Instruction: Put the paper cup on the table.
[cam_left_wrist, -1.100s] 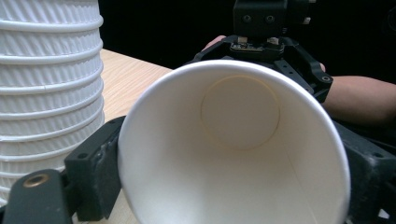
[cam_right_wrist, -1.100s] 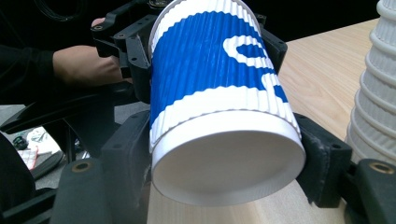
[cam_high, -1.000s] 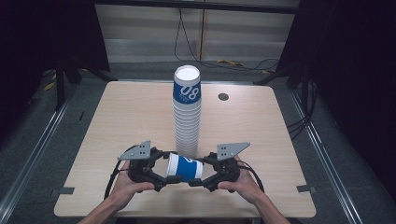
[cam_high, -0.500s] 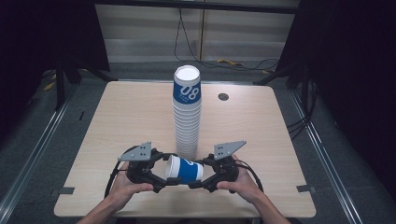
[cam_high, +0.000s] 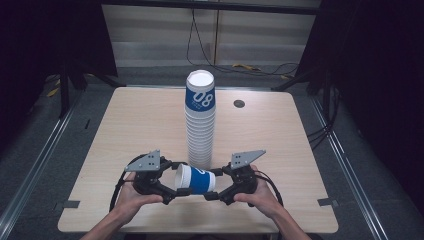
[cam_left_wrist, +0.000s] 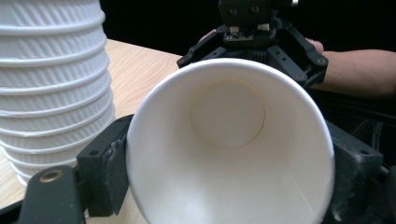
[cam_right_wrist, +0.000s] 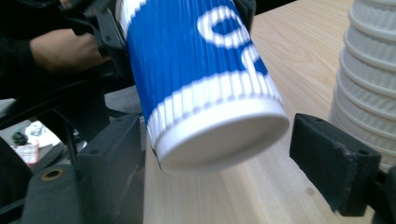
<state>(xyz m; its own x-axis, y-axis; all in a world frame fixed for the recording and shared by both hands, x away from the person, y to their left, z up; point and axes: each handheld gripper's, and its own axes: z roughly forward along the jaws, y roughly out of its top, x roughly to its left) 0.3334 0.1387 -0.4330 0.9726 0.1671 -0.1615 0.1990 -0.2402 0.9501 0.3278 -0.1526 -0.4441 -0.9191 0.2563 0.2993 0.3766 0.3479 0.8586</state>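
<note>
Right tongs (cam_right_wrist: 219, 154) have just spread off the cup (cam_high: 195, 179), its base loose between them. Left tongs (cam_high: 172, 186) stay clamped on its rim, low centre, before the stack (cam_high: 200, 120).

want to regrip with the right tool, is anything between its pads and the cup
Nothing visible does: the blue-and-white ribbed paper cup has its base between the right tool's open pads, a clear gap on one side.

Black grippers (cam_high: 172, 192) — grey three-cornered plates, black cables.
</note>
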